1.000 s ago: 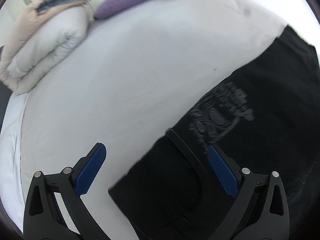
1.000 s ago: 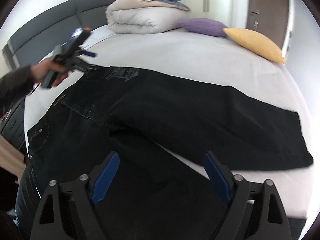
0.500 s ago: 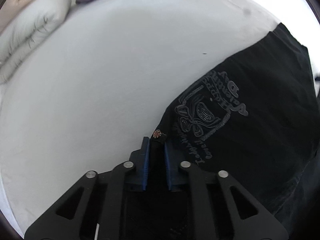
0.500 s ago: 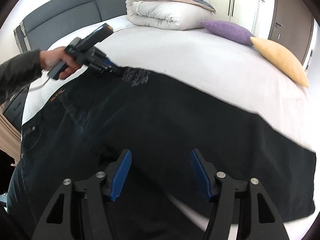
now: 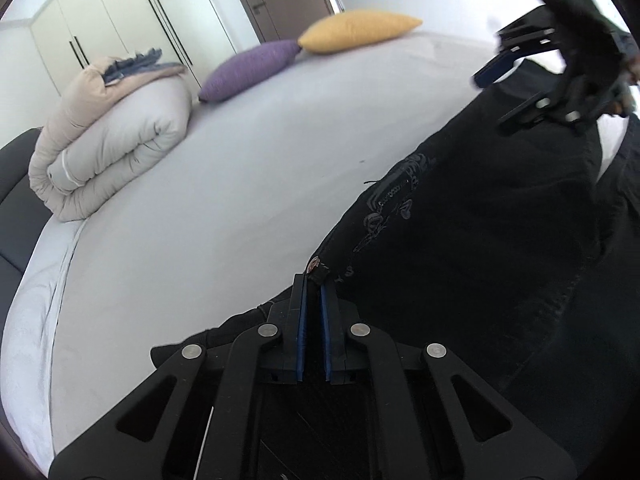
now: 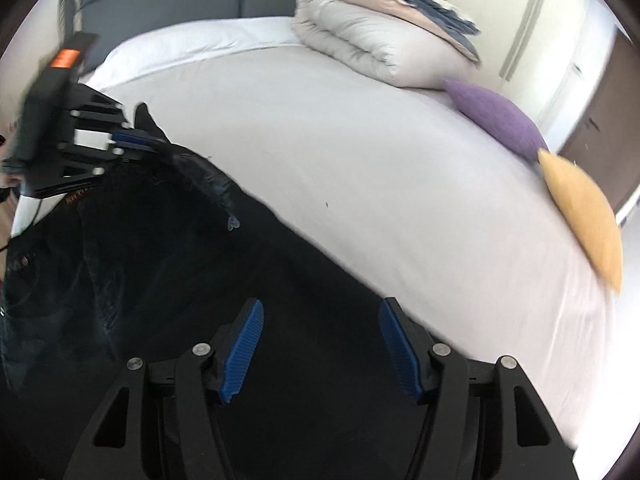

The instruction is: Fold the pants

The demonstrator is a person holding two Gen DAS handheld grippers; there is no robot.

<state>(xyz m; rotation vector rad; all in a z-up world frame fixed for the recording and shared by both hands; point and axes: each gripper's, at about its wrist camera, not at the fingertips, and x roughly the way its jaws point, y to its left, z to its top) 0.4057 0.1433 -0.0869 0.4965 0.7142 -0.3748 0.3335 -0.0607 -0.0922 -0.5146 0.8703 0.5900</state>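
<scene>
1. The left gripper (image 5: 313, 292) has a black frame of angular links with triangular cut-outs.
2. Round silver screws sit at its link pivots.
3. Its pads (image 5: 301, 332) are blue, thin and ribbed.
4. The right gripper (image 6: 322, 344) has the same black frame, silver screws and ribbed blue pads (image 6: 244, 350).
5. Seen from the right wrist, the left gripper's black handle carries an orange label, with a white part below.

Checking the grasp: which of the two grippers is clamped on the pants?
The left gripper, pads pinching the black pants; the right gripper hangs open above them.
</scene>
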